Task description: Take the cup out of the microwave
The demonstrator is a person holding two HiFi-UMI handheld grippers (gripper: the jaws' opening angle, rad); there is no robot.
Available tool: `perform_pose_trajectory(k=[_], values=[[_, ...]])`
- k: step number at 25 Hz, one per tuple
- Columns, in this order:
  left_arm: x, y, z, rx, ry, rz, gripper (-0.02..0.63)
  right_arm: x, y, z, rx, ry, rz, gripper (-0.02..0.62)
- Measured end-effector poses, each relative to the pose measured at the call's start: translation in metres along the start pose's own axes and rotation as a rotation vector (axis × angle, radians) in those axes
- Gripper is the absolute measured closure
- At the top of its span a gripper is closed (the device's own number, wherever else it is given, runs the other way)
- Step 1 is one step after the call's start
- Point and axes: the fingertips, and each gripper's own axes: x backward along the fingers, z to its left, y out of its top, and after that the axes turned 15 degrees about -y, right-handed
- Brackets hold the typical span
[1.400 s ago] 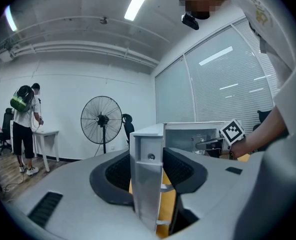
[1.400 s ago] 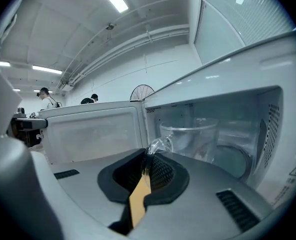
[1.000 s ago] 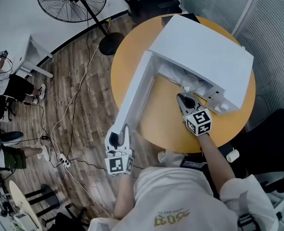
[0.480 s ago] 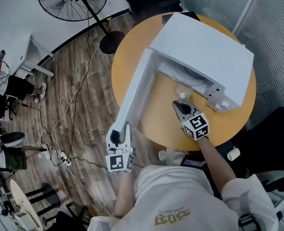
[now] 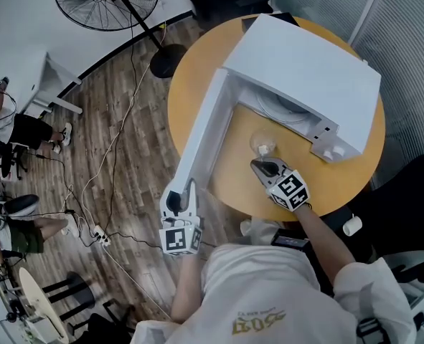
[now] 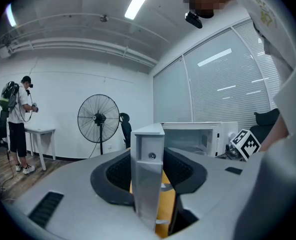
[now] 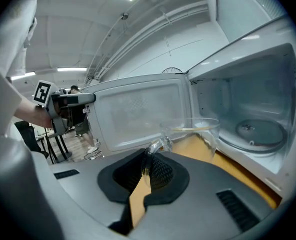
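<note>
A clear glass cup hangs over the orange round table, just outside the white microwave. My right gripper is shut on its handle; in the right gripper view the cup tilts ahead of the jaws, its handle pinched between the pads. The cavity and its turntable lie to the right. The microwave door stands wide open. My left gripper is shut on its outer edge, and that door edge stands upright between the jaws.
The microwave's knobs face the table's near right edge. A standing fan and cables are on the wooden floor to the left. An office chair stands behind the table. A person stands by a white desk far left.
My right gripper has drawn the cup out of the microwave's mouth, toward me and a little left and down. The left gripper and the door have stayed put.
</note>
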Motion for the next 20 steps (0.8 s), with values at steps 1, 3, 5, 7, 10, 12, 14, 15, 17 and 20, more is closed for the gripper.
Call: perform_pose_trajectory(k=[1, 3, 5, 7, 10, 12, 14, 15, 17, 20], values=[[0.000, 0.000, 0.000, -0.001, -0.002, 0.001, 0.419, 0.000, -0.003, 0.004, 0.000, 0.014, 0.005, 0.580], [0.000, -0.001, 0.000, -0.001, -0.004, 0.003, 0.420, -0.001, -0.009, 0.010, -0.004, 0.041, 0.018, 0.580], [-0.001, 0.000, 0.000, 0.001, -0.004, 0.002, 0.420, -0.002, -0.014, 0.016, -0.017, 0.068, 0.033, 0.580], [0.000, 0.001, 0.000, 0.001, -0.004, 0.001, 0.420, -0.004, -0.018, 0.022, -0.029, 0.093, 0.048, 0.580], [0.001, 0.002, 0.001, 0.001, -0.004, 0.004, 0.420, -0.005, -0.025, 0.030, -0.035, 0.118, 0.062, 0.580], [0.001, 0.002, 0.001, -0.001, -0.007, 0.003, 0.420, -0.006, -0.029, 0.035, -0.020, 0.132, 0.069, 0.580], [0.001, 0.002, 0.001, 0.001, -0.008, 0.004, 0.420, -0.006, -0.033, 0.041, -0.001, 0.157, 0.073, 0.580], [0.001, 0.002, 0.001, 0.001, -0.009, 0.003, 0.420, -0.005, -0.034, 0.045, 0.005, 0.172, 0.072, 0.580], [0.000, 0.002, 0.001, 0.001, -0.011, 0.000, 0.422, -0.005, -0.035, 0.053, 0.014, 0.208, 0.069, 0.580], [0.000, 0.002, 0.001, 0.003, -0.011, 0.000, 0.422, -0.002, -0.042, 0.065, 0.074, 0.261, 0.075, 0.580]])
